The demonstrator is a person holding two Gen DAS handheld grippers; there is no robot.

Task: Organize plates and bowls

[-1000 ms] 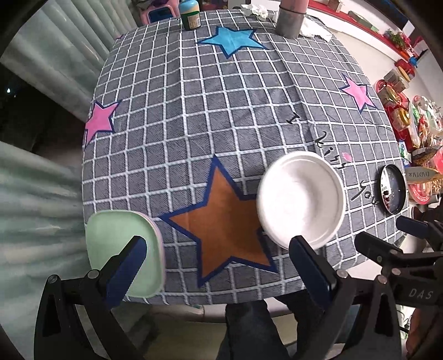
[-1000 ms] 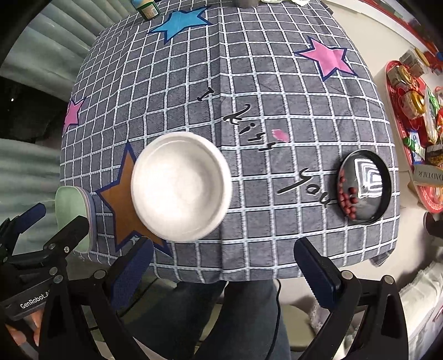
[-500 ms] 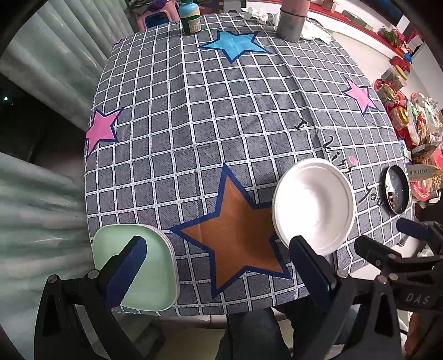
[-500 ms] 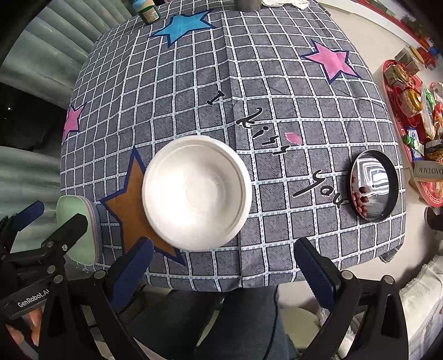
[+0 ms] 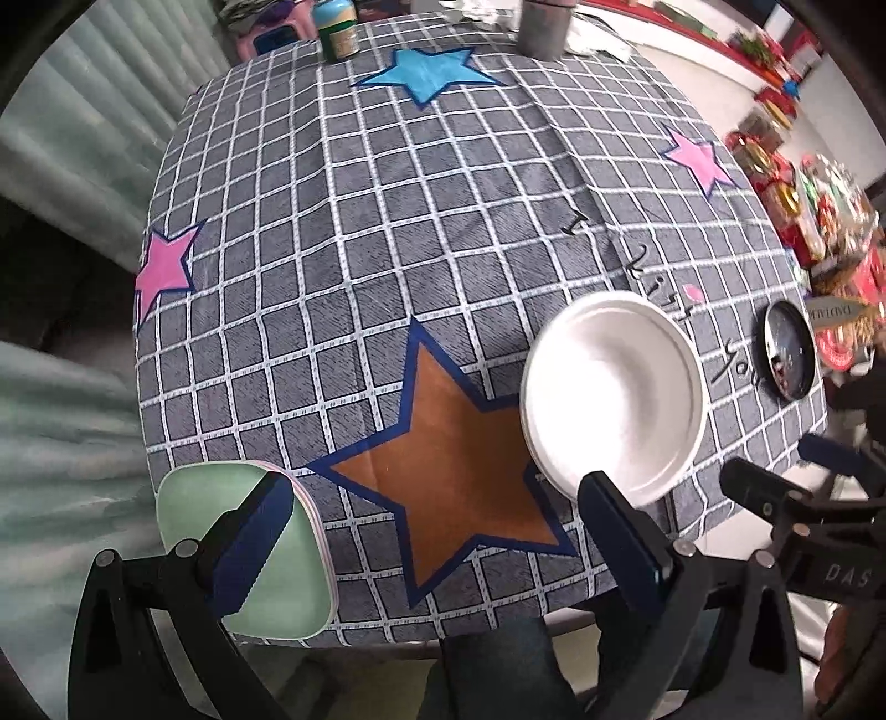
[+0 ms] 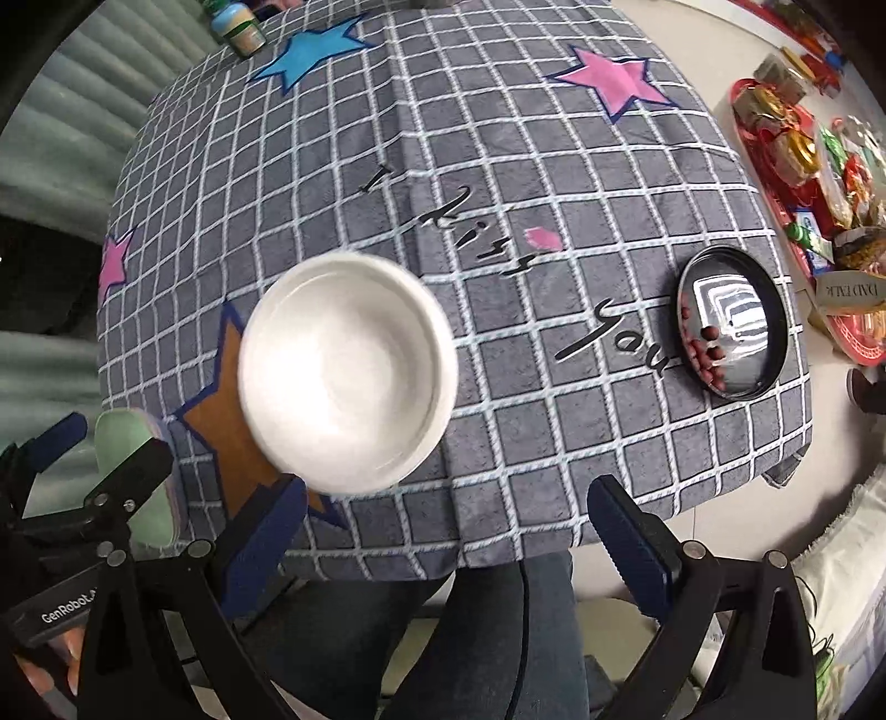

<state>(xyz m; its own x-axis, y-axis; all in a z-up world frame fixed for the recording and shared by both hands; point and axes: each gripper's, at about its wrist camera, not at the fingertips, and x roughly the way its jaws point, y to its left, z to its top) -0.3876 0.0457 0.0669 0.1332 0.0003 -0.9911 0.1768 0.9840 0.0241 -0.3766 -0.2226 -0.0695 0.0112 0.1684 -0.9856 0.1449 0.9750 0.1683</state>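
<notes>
A white bowl [image 6: 346,371] sits near the front edge of the bench [image 5: 387,221], overlapping one arm of the brown star [image 5: 459,471] printed on the grey checked tablecloth [image 6: 526,138]. At the front left corner lies a pale green plate [image 5: 255,559] with a pink rim beneath it (possibly a second plate stacked under it; the pictures do not settle that). Toward the right edge rests a shiny black dish [image 6: 731,324] holding a cluster of small red pieces.

The left hand-held gripper [image 5: 437,531] hovers over the front edge with its fingers spread wide and empty, one finger in front of the green plate and the other just at the white bowl's near rim. The right hand-held gripper [image 6: 443,531] is likewise spread apart and holds nothing, its left finger lying below the bowl's rim.

At the far edge stand a green-capped jar [image 5: 339,30] and a grey cylinder [image 5: 542,25]. The person's dark trouser legs [image 6: 443,637] show beneath the front edge.
</notes>
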